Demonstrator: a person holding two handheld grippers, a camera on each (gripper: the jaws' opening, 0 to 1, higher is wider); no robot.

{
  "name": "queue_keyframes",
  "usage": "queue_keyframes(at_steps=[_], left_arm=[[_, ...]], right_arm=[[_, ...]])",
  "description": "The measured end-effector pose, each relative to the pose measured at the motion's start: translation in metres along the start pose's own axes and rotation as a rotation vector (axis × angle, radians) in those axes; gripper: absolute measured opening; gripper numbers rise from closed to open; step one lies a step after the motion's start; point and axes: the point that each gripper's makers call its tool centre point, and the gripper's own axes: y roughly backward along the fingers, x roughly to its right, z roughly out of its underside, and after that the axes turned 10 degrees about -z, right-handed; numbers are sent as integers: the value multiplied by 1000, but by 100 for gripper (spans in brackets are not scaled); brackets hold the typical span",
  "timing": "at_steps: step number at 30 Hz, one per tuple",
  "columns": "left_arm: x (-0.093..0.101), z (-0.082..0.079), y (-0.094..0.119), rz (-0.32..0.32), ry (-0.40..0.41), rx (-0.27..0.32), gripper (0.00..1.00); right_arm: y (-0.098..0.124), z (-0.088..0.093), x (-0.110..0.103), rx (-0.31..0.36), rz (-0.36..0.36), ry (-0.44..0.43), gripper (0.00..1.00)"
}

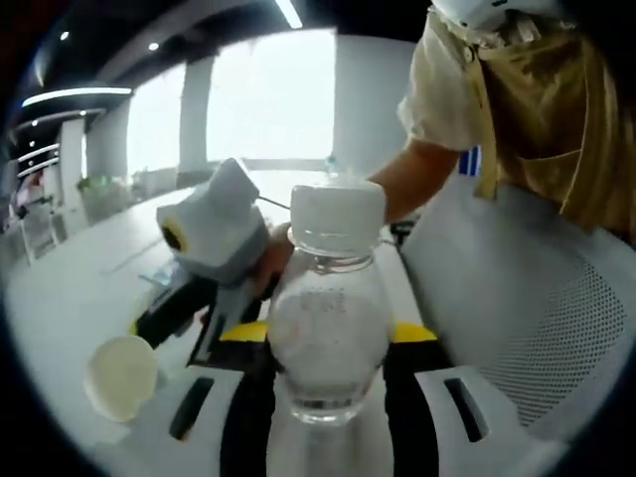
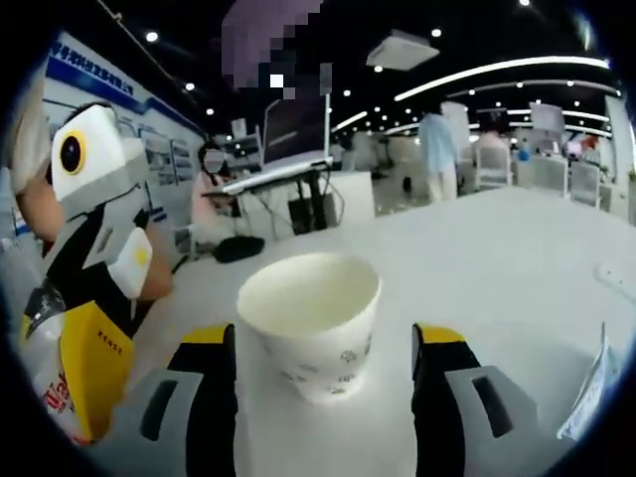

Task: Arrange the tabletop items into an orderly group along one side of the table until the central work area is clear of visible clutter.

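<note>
So two things in play here. The left gripper (image 1: 328, 383) has a clear plastic bottle (image 1: 326, 338) with a white cap (image 1: 336, 217) sitting right between its jaws, and it looks like the jaws are closed in on the lower body of it. There's a bit of clear liquid in the bottom, so I'd guess it's bottom-heavy but not heavy overall. Thin plastic like that dents if you squeeze hard and it's smooth, so it could twist or slide. Holding it low on the body seems right to me; up near the neck it'd swing.

Over on the right gripper (image 2: 323, 397), a white paper cup (image 2: 311, 323) stands upright on the white table (image 2: 497, 258), between the jaws, which are spread wide with a gap on both sides of the cup, not touching it. It looks empty from here, so super light, and that's the tricky part: an empty paper cup tips or skates away if one jaw hits first, and the wall crumples easily. I'd take it around the middle or a bit lower, where the base stiffens it, and close gently. The rim is the stiffest bit but the cup would tilt.

In the left gripper view the cup (image 1: 121, 376) shows off to the side of the bottle, near it. Both things sit close to the table's middle, so neither seems parked along a side yet.
</note>
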Motion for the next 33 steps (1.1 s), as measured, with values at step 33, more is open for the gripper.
queue_keyframes(at_steps=[33], left_arm=[[-54,5,18,-89,12,-12,38]], right_arm=[[54,-40,49,90,236,2,43]])
